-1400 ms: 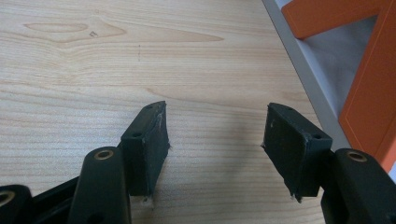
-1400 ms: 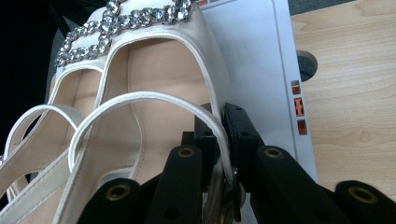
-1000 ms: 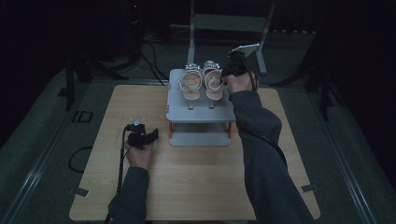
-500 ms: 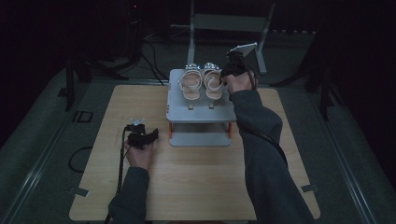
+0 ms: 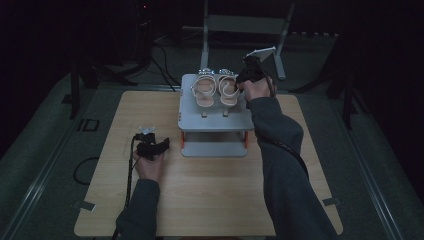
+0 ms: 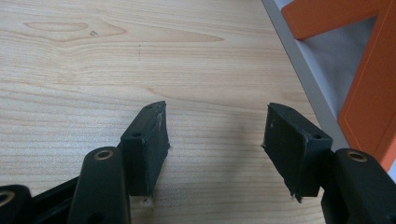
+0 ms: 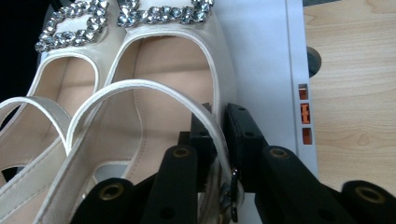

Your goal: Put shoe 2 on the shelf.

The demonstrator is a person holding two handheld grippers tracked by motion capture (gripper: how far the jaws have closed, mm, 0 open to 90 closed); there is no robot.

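Note:
Two cream sandals with jewelled buckles, the left sandal (image 5: 204,91) and the right sandal (image 5: 228,91), stand side by side on top of a grey two-tier shoe rack (image 5: 215,124). My right gripper (image 5: 241,84) reaches the right sandal (image 7: 154,130) from its right side. Its jaws (image 7: 217,116) straddle the sandal's thin ankle strap (image 7: 140,86); they have just been opening, and a small gap shows beside the strap. My left gripper (image 5: 164,145) rests low on the wooden table left of the rack, open (image 6: 215,135) with nothing between its pads.
The rack's orange leg (image 6: 369,107) and grey lower shelf (image 6: 299,70) lie just to the right of my left gripper. The wooden table (image 5: 200,200) stretches toward the person. A metal stand (image 5: 240,22) rises behind the table; cables lie on the dark floor at left.

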